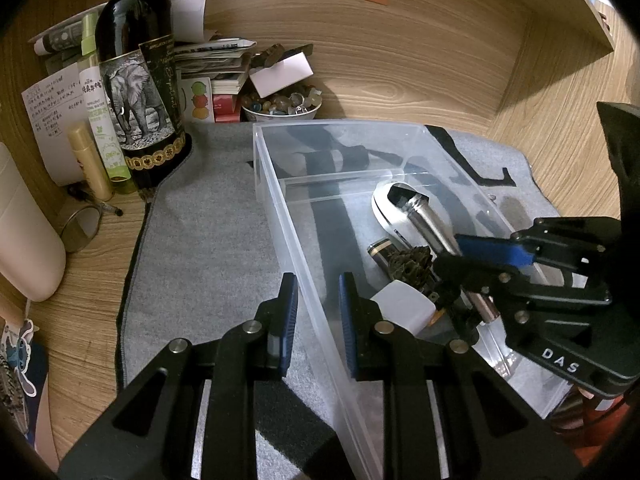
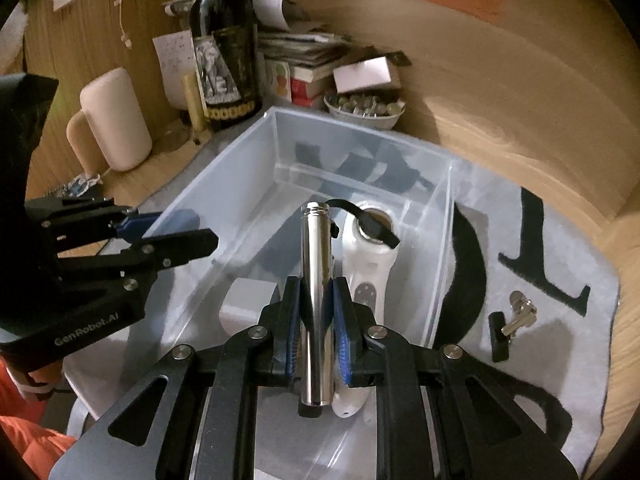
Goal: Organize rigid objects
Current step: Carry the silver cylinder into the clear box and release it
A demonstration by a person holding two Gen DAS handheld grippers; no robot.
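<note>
Chrome cylinder [image 2: 316, 280] clamped between right gripper [image 2: 316, 312] fingers [image 2: 292, 312]

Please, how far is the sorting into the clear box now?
Done: a white device, a white block and a dark cluster lie in the clear box. In hand: the right gripper grips a metal cylinder above it. Left: a small metal piece on the grey mat. The left gripper straddles the box wall, open.

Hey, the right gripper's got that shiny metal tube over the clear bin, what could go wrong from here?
1. The right gripper pinches the smooth metal tube on a short stretch; it may slip or swing.
2. Dropped, it could knock the white device directly below.
3. The left gripper straddles the clear bin wall with jaws open, so a nudge might shift the bin on the grey mat.
</note>
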